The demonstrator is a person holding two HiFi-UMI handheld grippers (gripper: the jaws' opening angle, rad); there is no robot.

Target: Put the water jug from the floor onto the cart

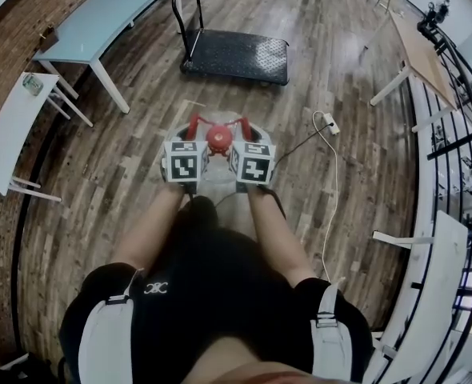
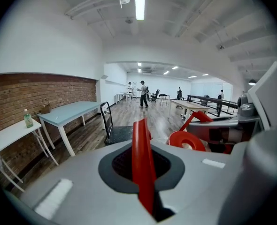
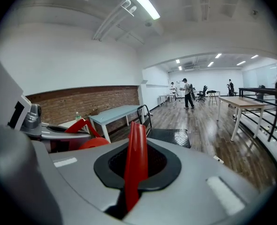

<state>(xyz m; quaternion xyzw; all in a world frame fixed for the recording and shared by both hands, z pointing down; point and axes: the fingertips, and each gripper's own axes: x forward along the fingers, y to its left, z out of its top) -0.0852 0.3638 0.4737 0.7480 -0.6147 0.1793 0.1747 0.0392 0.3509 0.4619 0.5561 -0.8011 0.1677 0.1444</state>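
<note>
The water jug point(image 1: 218, 165) is a clear round bottle with a red cap point(image 1: 218, 137), low on the wood floor in front of my knees. My left gripper point(image 1: 194, 122) and right gripper point(image 1: 242, 123) flank its neck, one on each side. Each has its red jaws pressed together with nothing between them. In the left gripper view the shut jaws point(image 2: 140, 130) point past the cap point(image 2: 188, 142), which lies just to their right. In the right gripper view the jaws point(image 3: 137, 130) have the cap point(image 3: 94, 143) on their left. The black platform cart point(image 1: 236, 54) stands ahead.
The cart's upright handle point(image 1: 186, 6) is on its left end. A blue table point(image 1: 108, 18) and a white table point(image 1: 16, 126) line the brick wall at left. A power strip with white cable point(image 1: 330, 122) lies right of the jug. A wooden table point(image 1: 416, 50) and railing stand at right.
</note>
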